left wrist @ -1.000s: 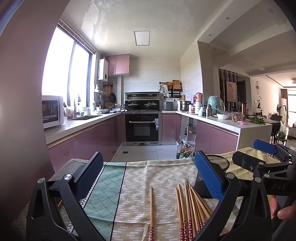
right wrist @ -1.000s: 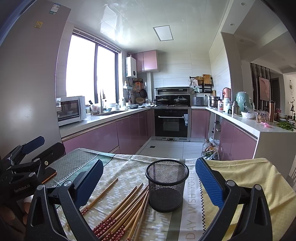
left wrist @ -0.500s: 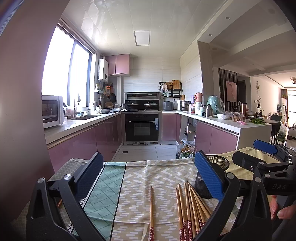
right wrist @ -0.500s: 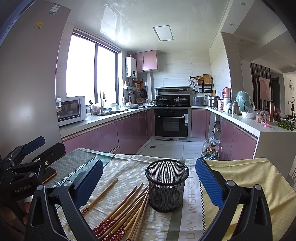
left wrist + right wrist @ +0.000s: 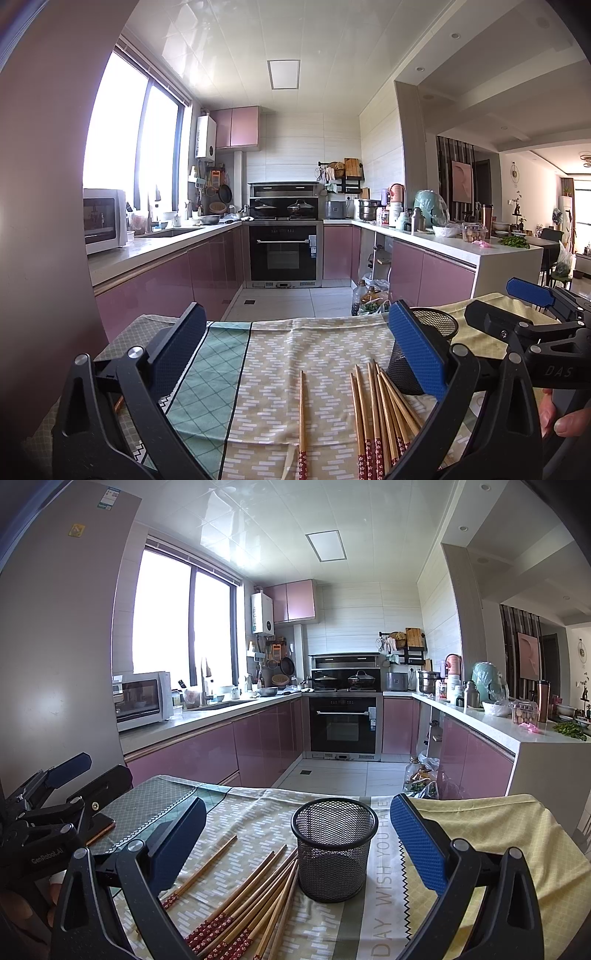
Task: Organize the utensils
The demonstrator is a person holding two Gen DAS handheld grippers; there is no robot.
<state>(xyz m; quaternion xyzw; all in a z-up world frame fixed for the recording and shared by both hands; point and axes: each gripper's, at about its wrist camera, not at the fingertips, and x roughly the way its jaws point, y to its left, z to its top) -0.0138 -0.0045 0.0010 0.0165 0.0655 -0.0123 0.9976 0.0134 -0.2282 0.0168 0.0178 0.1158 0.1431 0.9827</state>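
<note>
Wooden chopsticks (image 5: 373,413) lie on the clothed table (image 5: 317,354) between the wide-open, empty left tongs (image 5: 295,347), ends cut off below; the mesh cup (image 5: 436,325) hides behind one pad. Right view: right tongs (image 5: 295,834) gape empty around the cup (image 5: 334,853), chopsticks (image 5: 251,897) just beside.

A bundle of wooden chopsticks (image 5: 255,897) with red patterned ends lies flat on the patterned cloth, lower centre of the right wrist view, fanned loosely, tips just beside the base of the cup. One single chopstick (image 5: 201,873) lies apart, left of the bundle. The black mesh cup (image 5: 334,853) stands upright, empty, at centre frame.
</note>
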